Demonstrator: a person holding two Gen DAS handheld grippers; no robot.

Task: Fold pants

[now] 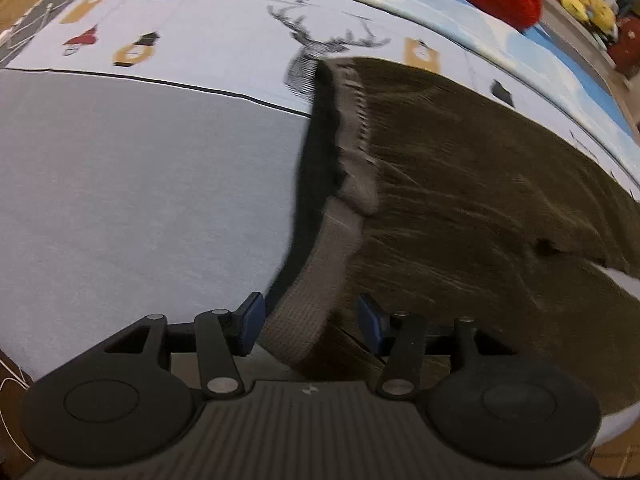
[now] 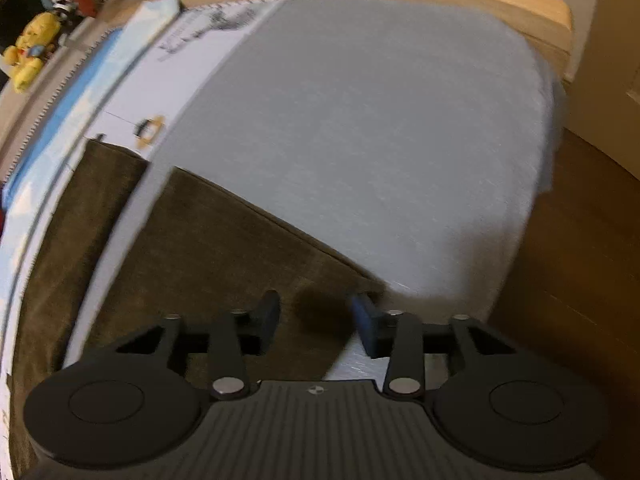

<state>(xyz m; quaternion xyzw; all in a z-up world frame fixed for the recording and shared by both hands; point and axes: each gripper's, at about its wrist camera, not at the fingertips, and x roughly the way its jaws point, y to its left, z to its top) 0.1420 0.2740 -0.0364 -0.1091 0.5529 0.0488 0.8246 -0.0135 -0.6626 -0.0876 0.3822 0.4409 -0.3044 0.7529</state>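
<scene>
Lying limp on the bed [image 1: 140, 180], the soft corduroy pants [image 1: 460, 180] suit waistband [image 1: 320, 264] grasps; both the left hand-held gripper [image 1: 310, 322] and right hand-held gripper [image 2: 316, 316] are released.

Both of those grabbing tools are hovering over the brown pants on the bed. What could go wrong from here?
The left hand-held gripper stands open astride the grey waistband; closing might catch only one layer, so the fold may sag. The right hand-held gripper is open over the edge of the pants and could pinch the grey bedsheet too. That leg end lies near the bed's edge and could slide off.
</scene>
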